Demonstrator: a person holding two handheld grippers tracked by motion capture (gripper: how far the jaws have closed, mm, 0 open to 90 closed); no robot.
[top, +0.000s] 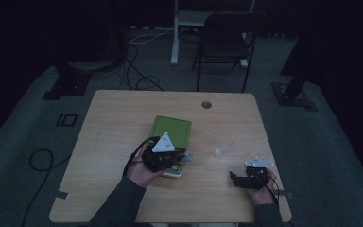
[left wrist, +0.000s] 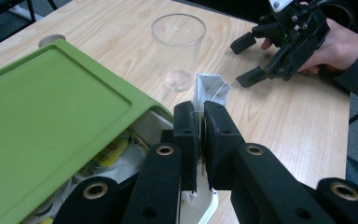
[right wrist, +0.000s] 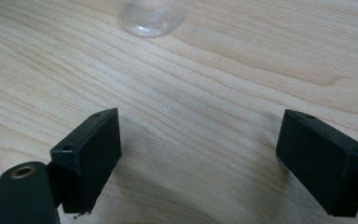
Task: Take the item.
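Two risks stand out. Left gripper (left wrist: 200,135) is clamped on a thin white sachet (left wrist: 209,91) lifted from the white box under the green lid (left wrist: 51,112); its thin edge could slip free. Swinging toward the clear cup (left wrist: 178,46) could topple it. Right gripper (right wrist: 198,161) rests with jaws apart on the surface (right wrist: 214,70).

Wooden table (top: 123,113) bears green-lidded box (top: 171,130), clear cup (top: 221,147)

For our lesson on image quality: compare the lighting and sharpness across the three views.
High view: dim and underexposed, the room behind near black, the clear cup barely visible on the table. Left gripper view: brighter, the green lid and the left tool, shut on a small packet, crisp. Right gripper view: evenly lit wood grain, soft shadows under the open right tool, the cup's base slightly blurred.
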